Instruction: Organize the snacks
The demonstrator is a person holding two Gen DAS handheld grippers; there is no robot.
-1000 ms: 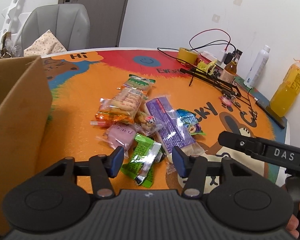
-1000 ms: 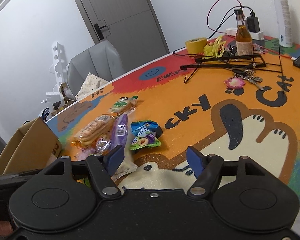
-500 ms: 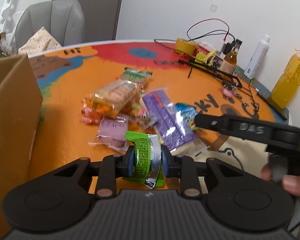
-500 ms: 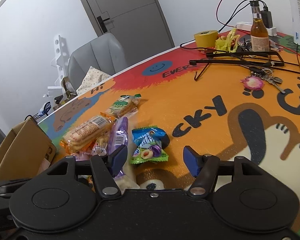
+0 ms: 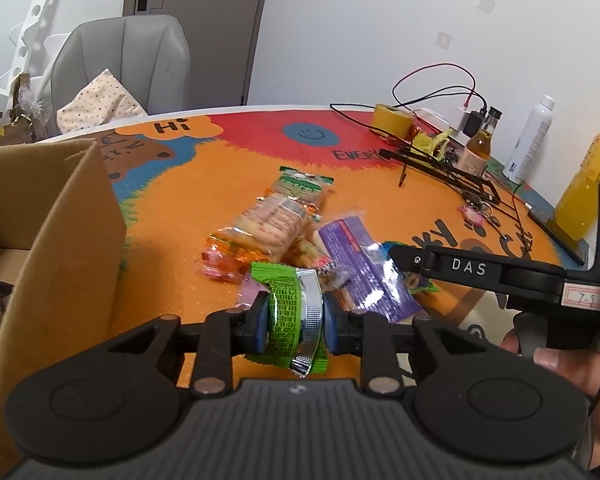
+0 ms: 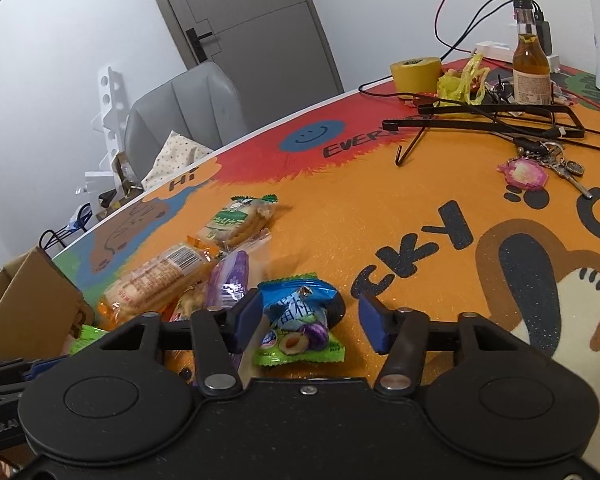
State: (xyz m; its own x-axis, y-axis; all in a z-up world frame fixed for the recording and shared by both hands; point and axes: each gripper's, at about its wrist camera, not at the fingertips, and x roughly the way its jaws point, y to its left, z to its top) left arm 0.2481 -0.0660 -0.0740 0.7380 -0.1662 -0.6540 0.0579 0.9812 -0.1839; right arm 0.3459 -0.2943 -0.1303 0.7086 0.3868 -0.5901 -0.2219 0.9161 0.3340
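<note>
- Two views, left wrist first: left tongs (image 5: 295, 322) clenched on the green snack packet (image 5: 290, 312), pinched across its short width, long axis running from 12 to 6 o'clock, silver seam facing up, apparently lifted clear of the counter (image 5: 204, 184).
- At 9 o'clock, open cardboard box (image 5: 60, 216), near wall close beside the tongs; at 12 o'clock, remaining heap: orange cracker pack (image 5: 256, 232) and purple wafer pack (image 5: 360, 264), lying touching.
- At 3 o'clock, right tongs seen side-on, tip over the heap.
- Judged step: carrying the green packet to the box; next move calls for a swing toward 9 o'clock, over the wall, then release.
- Right wrist view: right tongs (image 6: 308, 322) spread wide, gripping nothing, straddling the blue plum candy packet (image 6: 298, 326) flat on the counter, long axis 12 to 6 o'clock, top end toward 12.
- Left finger touching or nearly touching the packet, right finger apart; likely next: lower, centre, clamp.
</note>
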